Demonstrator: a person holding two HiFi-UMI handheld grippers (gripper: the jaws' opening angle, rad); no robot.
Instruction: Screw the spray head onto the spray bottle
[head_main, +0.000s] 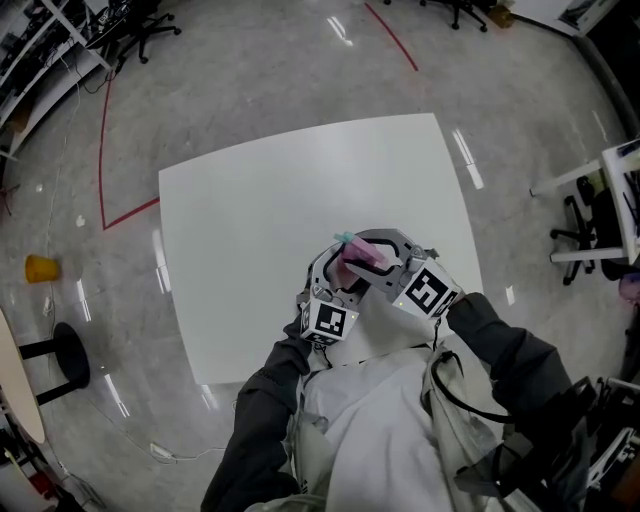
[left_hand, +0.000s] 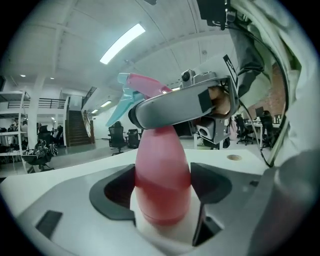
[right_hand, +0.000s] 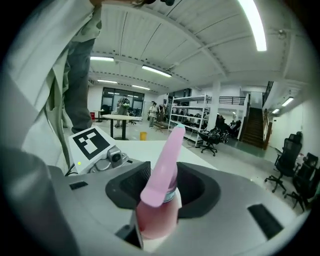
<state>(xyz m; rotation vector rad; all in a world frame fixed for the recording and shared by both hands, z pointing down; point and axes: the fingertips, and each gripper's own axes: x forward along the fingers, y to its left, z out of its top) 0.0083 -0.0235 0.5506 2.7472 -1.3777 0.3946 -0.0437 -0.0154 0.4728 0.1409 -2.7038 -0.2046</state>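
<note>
Over the white tabletop (head_main: 260, 220), towards its near edge, the pink spray bottle (left_hand: 161, 170) is clamped by its body in the left gripper's (left_hand: 162, 195) jaws. Its spray head (right_hand: 165, 160) is gripped between the partly closed jaws of the right gripper (right_hand: 161, 192).
</note>
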